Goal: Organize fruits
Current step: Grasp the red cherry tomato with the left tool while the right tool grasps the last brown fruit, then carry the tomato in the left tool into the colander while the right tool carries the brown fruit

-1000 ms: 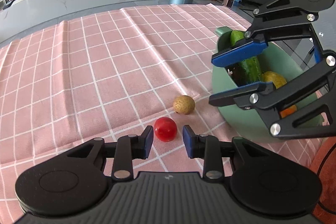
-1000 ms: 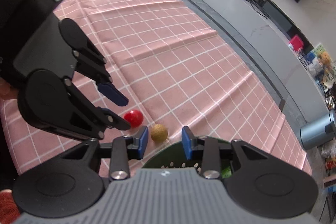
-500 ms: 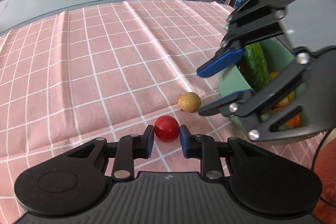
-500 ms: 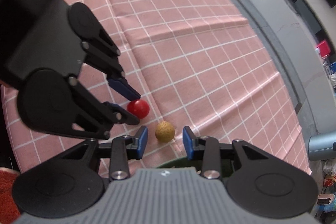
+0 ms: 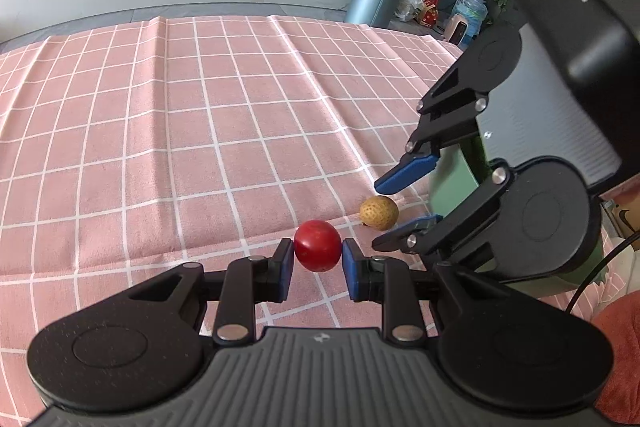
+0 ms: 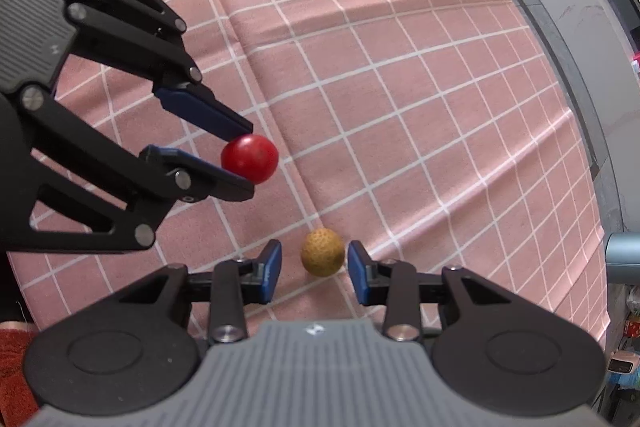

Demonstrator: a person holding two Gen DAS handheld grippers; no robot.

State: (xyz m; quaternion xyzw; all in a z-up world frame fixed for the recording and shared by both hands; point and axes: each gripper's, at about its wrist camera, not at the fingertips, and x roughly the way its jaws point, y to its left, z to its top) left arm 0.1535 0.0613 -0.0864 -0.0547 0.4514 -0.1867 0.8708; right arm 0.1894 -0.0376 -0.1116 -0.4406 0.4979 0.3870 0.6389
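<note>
The left tool point(image 5: 318, 263) is gripping a red cherry tomato point(image 5: 318, 245) by its sides, its blue pads pressing on the fruit, and in the right wrist view the tomato point(image 6: 250, 164) is sitting far out at the very tips of those pads, with most of its round body sticking past them. That is looking like the chief risk: a smooth, round fruit caught so near the tips could be squeezing forward and popping free as the hand is carrying it, and then rolling across the pink checked tablecloth point(image 5: 168, 131) toward a table edge. A harder squeeze, on the other hand, could be bruising or splitting its skin. The right tool point(image 6: 314, 265) is pointing steeply down with its jaws standing apart on either side of a small tan, rough-skinned round fruit, possibly a longan point(image 6: 322, 253), which is lying on the cloth; a narrow gap is showing on each side, so nothing is being held there. If those jaws are closing off centre, one pad could be nudging the longan first and sending it rolling away. The two tools are also working just beside one another, so a careless swing could be knocking the tomato loose. The green basket point(image 5: 452, 183), mostly hidden behind the right tool in the left wrist view, is standing just beside the longan, near the table's right side.
</note>
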